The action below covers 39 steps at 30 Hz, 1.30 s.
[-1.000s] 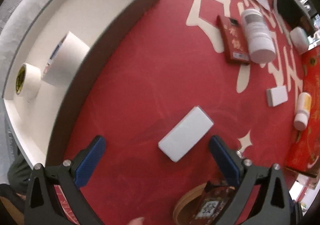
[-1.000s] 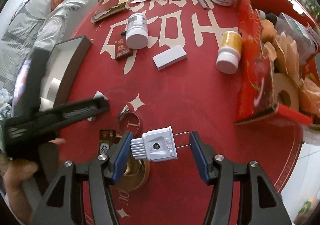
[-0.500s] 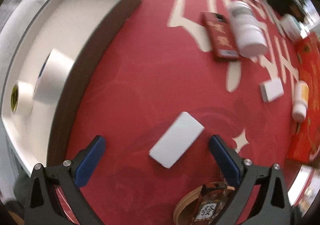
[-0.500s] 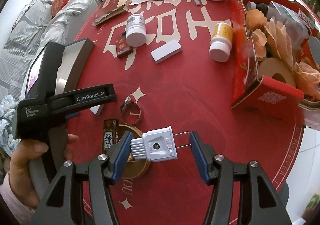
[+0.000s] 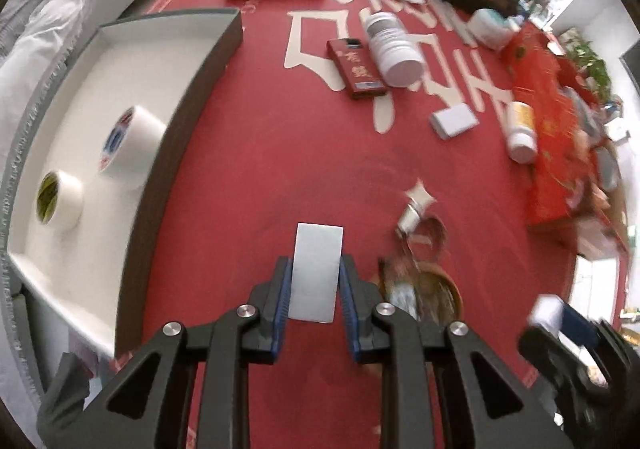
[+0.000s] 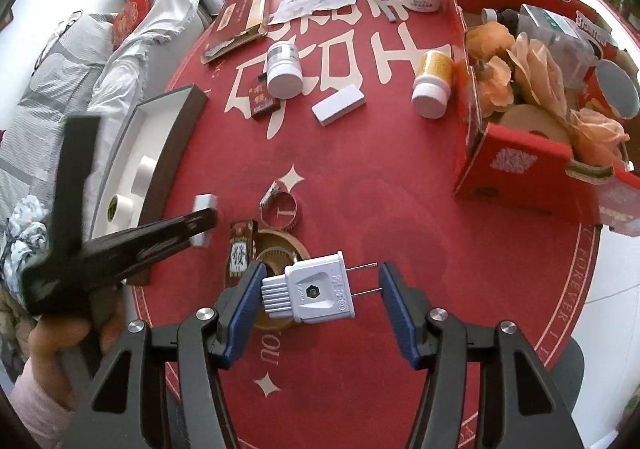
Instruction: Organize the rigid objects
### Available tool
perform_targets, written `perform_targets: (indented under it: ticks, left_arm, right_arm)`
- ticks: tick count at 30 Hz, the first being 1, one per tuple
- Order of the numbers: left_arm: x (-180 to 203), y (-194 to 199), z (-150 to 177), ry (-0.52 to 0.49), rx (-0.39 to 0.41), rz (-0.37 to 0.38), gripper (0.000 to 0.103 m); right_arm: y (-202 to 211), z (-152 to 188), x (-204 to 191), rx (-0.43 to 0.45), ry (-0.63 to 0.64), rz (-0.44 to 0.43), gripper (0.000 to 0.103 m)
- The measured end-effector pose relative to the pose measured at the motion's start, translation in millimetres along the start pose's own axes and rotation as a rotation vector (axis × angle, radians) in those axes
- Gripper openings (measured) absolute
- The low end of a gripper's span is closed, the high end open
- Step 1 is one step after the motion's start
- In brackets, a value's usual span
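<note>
My left gripper (image 5: 314,289) is shut on a white rectangular block (image 5: 316,269), held upright between the blue pads above the red table mat. It also shows in the right wrist view (image 6: 204,217). My right gripper (image 6: 320,291) holds a white two-pin plug (image 6: 310,293) lengthwise, its cord end against the left pad and its pins toward the right pad. A grey-walled white tray (image 5: 188,89) with two tape rolls (image 5: 128,141) lies at the left.
On the mat lie a second white block (image 6: 338,105), a red card box (image 6: 262,99), a white bottle (image 6: 284,67), a yellow bottle (image 6: 432,89), a metal clamp ring (image 6: 280,209) and a round wooden dish (image 6: 276,249). A red carton (image 6: 516,157) of flowers stands at the right.
My left gripper has closed on the white block, which lay flat between the open jaws before, and has lifted it. The right gripper still holds the plug in the same place.
</note>
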<state>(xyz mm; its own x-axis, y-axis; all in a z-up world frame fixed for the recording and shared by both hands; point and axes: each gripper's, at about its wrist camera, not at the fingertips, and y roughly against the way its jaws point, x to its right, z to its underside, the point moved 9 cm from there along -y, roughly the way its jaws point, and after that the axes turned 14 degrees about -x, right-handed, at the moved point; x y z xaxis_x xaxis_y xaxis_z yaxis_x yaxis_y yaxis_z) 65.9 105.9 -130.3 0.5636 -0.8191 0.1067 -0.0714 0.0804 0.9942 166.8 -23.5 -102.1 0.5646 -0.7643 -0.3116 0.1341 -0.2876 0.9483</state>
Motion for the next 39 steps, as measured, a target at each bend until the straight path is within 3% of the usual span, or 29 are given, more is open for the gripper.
perform_targets:
  ticks: [7,12,21,39]
  left_arm:
    - [5.8,29.2,30.7,-0.032,0.050,0.020,0.025]
    - [15.9,29.5,52.8,-0.077,0.083,-0.015,0.025]
    - [7.0,42.0,63.1,-0.068,0.139,-0.016,0.026]
    - [-7.6,49.0,74.1,-0.027,0.168,0.028,0.026]
  right_arm:
    - [-8.2,29.3,-9.5,-0.027,-0.009,-0.017,0.059]
    - [-14.1,50.5,-21.9,-0.035,0.013,-0.004,0.059]
    - [-20.4,70.2,-35.3,-0.032,0.023,0.016,0.059]
    - [-23.2,83.0,-50.0,-0.043,0.056,0.048,0.059]
